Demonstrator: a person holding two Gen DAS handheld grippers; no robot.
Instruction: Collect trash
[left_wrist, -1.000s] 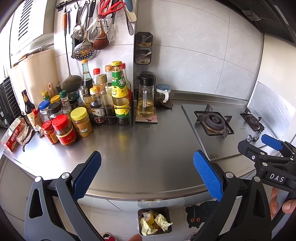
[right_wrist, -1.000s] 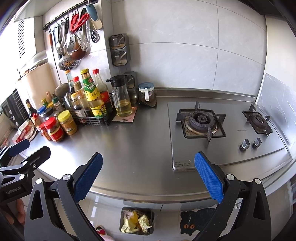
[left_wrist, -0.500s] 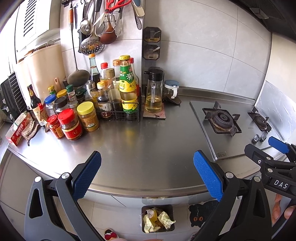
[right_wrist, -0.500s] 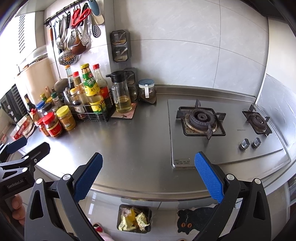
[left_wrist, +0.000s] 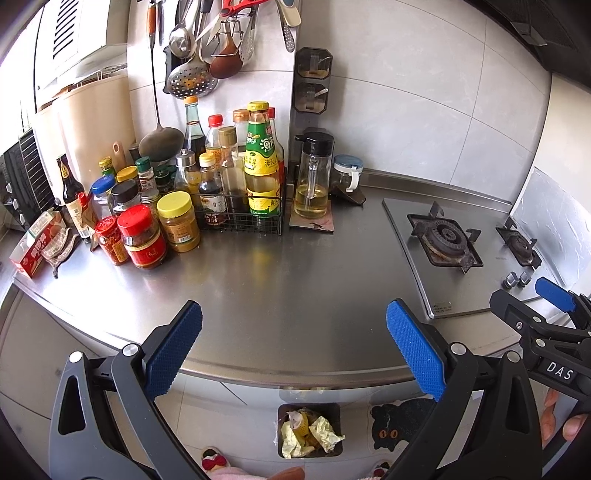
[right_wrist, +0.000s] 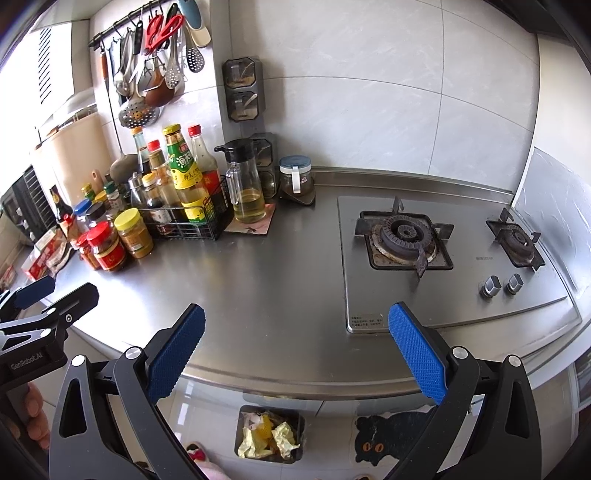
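Both the left tongs (left_wrist: 293, 347) and right tongs (right_wrist: 295, 349) hung spread and empty, crumpled wrappers (left_wrist: 308, 435) apparently binned in the trash bin (left_wrist: 334, 410) below them.

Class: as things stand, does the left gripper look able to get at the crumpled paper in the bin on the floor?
Probably not directly: the left gripper is open above the counter, whose edge lies between it and the bin below.

Fingers (left_wrist: 173, 354) blue, dimpled; worktop (left_wrist: 295, 280) brushed silver; crumpled trash (left_wrist: 310, 435) pale yellow; jar lid (left_wrist: 135, 220) red.
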